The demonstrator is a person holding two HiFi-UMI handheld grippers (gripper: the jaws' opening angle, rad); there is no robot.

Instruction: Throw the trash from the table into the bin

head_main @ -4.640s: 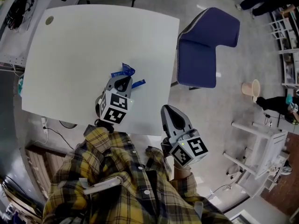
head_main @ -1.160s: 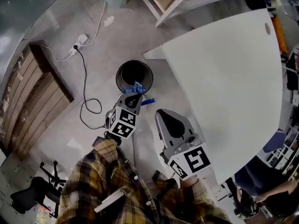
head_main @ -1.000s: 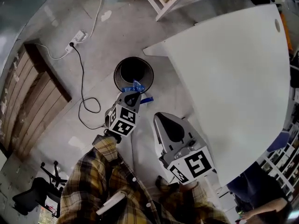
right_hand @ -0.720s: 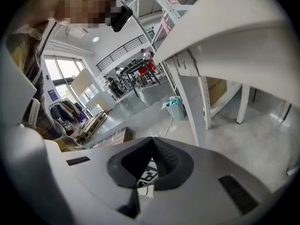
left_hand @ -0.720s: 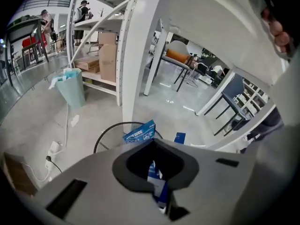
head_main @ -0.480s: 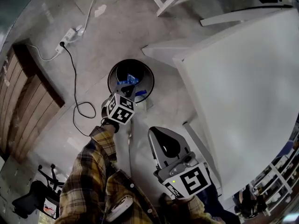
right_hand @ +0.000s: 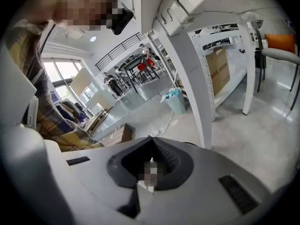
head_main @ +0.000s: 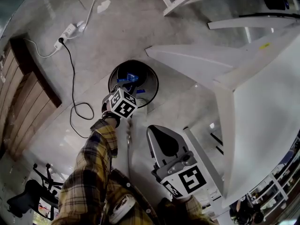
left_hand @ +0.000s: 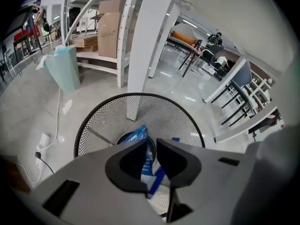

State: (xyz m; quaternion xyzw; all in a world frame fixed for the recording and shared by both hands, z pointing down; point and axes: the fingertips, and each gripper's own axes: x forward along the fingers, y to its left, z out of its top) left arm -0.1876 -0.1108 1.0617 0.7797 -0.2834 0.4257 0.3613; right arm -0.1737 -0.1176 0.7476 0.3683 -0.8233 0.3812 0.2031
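Note:
A black wire-mesh bin [head_main: 152, 86] stands on the grey floor beside the white table [head_main: 262, 107]. My left gripper [head_main: 132, 86] points steeply down into the bin's mouth. In the left gripper view the bin [left_hand: 93, 121] fills the middle. The left gripper [left_hand: 152, 146] shows a narrow gap: its jaws are opening. A blue and white wrapper [left_hand: 137, 136] hangs in that gap over the bin's inside, and shows too in the head view as the wrapper [head_main: 127, 80]. My right gripper [head_main: 152, 128] hangs lower in the head view, away from the bin. The right gripper [right_hand: 151, 140] is shut with nothing in it.
A white power strip with a black cable [head_main: 70, 30] lies on the floor left of the bin. A wooden panel [head_main: 23, 93] lines the left edge. A white table leg [left_hand: 145, 50] rises just behind the bin, with a pale teal bin [left_hand: 65, 69] and shelving further back.
My left gripper has sunk with the wrapper from beside the bin's rim to over its mouth. The right gripper has dropped too. The table has slid right in the head view.

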